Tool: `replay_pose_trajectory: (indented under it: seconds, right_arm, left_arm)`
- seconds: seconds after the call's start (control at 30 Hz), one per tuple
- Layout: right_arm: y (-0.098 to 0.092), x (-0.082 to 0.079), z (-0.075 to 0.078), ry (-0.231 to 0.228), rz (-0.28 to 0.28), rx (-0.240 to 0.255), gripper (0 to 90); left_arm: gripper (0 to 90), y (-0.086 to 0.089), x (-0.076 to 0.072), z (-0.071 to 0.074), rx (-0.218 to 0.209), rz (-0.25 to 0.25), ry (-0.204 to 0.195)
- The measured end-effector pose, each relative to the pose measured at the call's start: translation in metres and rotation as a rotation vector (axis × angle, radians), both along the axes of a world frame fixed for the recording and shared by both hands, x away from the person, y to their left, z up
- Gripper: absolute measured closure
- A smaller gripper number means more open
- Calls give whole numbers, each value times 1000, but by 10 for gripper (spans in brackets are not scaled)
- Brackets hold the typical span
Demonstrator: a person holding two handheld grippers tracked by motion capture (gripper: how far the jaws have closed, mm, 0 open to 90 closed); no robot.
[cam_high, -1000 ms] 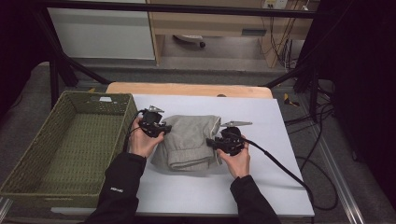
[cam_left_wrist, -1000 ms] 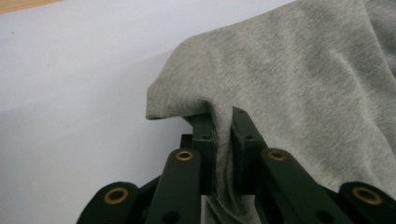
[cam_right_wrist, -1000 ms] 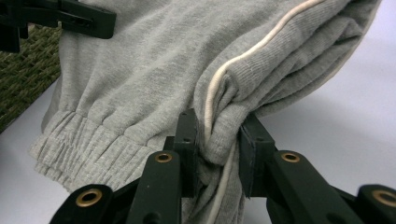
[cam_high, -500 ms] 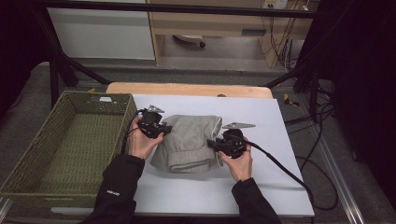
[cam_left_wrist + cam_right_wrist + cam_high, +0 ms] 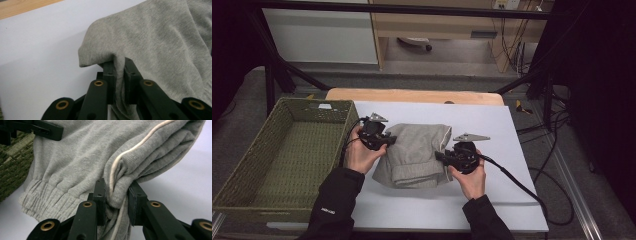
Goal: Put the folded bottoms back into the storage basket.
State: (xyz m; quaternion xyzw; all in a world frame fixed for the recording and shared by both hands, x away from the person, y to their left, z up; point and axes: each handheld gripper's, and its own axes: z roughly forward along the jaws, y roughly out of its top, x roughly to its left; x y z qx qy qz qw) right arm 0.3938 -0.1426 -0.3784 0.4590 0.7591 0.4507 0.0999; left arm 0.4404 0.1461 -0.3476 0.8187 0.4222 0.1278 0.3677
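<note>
Now, compared with a second ago, the folded grey garment [image 5: 417, 155] looks slightly raised at the centre of the high view, though the lift is hard to judge. At far left sits the woven green basket [image 5: 277, 165], coarse and rectangular. The left gripper [image 5: 388, 140] pinches soft knit fabric at the garment's left edge. The right gripper [image 5: 443, 156] clamps a ribbed fold beside a cream stripe, above the smooth white table [image 5: 512, 130].

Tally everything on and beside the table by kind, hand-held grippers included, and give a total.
Folded grey garment: 1
Green woven basket: 1
White table sheet: 1
Hand-held grippers, left hand-held gripper and right hand-held gripper, each shut on the garment: 2
Total: 5
</note>
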Motion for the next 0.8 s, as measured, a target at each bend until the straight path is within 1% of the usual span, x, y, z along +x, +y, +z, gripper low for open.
replay_pose_trajectory:
  seconds: [0.13,0.37,0.47,0.5,0.6,0.8]
  right_arm:
    - [-1,-4,2,-8,3,4,724]
    - [-2,-8,7,-12,8,21,724]
    - [-1,-10,10,-20,11,16,724]
    - [-1,-10,11,-30,11,18,724]
    - [-1,-11,12,-26,12,30,724]
    - [0,-12,15,-28,16,39,724]
  left_arm:
    - [823,0,-5,6,4,-6,-10]
    - [823,1,-10,13,5,-12,-14]
    - [823,2,-12,16,8,-18,-17]
    - [823,3,-14,18,5,-20,-22]
    - [823,4,-15,21,2,-21,-23]
    - [823,5,-17,24,6,-22,-20]
